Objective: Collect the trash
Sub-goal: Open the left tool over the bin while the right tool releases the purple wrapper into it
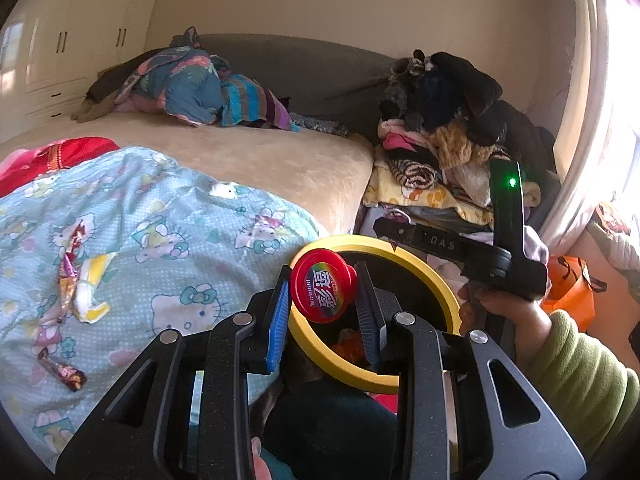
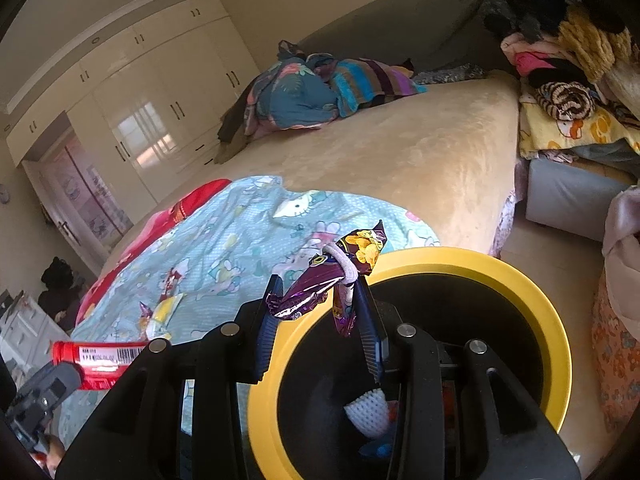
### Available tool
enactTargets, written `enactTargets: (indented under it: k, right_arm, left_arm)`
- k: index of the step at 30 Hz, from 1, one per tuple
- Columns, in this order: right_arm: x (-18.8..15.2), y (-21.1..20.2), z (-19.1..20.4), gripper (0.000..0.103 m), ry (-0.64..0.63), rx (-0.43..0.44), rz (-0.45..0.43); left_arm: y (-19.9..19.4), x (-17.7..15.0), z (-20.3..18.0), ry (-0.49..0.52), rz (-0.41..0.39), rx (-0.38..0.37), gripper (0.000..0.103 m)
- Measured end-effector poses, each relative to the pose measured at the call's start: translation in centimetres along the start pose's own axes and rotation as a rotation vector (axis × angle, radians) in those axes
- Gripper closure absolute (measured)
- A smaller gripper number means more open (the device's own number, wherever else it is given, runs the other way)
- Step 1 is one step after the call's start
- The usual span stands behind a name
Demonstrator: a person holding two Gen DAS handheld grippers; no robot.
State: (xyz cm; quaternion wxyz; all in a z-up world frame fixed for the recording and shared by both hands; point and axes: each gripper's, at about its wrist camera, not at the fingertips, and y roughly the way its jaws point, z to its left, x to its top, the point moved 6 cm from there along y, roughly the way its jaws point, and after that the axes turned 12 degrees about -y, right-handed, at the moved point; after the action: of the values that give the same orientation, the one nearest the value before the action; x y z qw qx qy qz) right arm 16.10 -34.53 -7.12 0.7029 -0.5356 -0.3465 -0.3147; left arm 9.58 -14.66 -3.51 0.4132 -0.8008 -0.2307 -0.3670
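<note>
My left gripper [image 1: 323, 294] is shut on a red round candy container [image 1: 322, 290] and holds it over the near rim of a yellow-rimmed black bin [image 1: 434, 276]. My right gripper [image 2: 318, 306] is shut on a purple snack wrapper [image 2: 320, 288] with a white hair tie around it, held above the bin's rim [image 2: 532, 300]. The red container also shows at the left of the right wrist view [image 2: 100, 364]. More wrappers lie on the Hello Kitty quilt [image 1: 168, 240]: a yellow-white one [image 1: 90, 292], a shiny one [image 1: 68, 276] and a dark one [image 1: 62, 370].
The bin stands on the floor beside the bed [image 1: 280, 160] and holds trash [image 2: 370, 414]. A pile of clothes [image 1: 448, 136] sits right of the bed. Bedding [image 1: 188, 84] is heaped at the far end. An orange bag [image 1: 568, 292] is on the floor.
</note>
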Motion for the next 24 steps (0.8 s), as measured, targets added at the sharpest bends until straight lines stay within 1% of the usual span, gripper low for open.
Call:
enactTargets:
  k: [8,15,24]
  right_arm:
    - [-0.6,0.5,-1.1,0.068,0.005,-0.026,0.023]
    - [-1.6,1.3,-2.3,0.068,0.013,-0.052,0.062]
    - [-3.0,2.5,-3.7,0.067,0.039,-0.062,0.113]
  left_arm:
    - [1.5,-1.1,-0.9,0.021,0.034,-0.004,0.079]
    - [3.1,-2.6,-1.6,0.012,0.086,-0.009,0.079]
    - [5.4,-4.3,-2.6,0.038,0.146,-0.021,0.079]
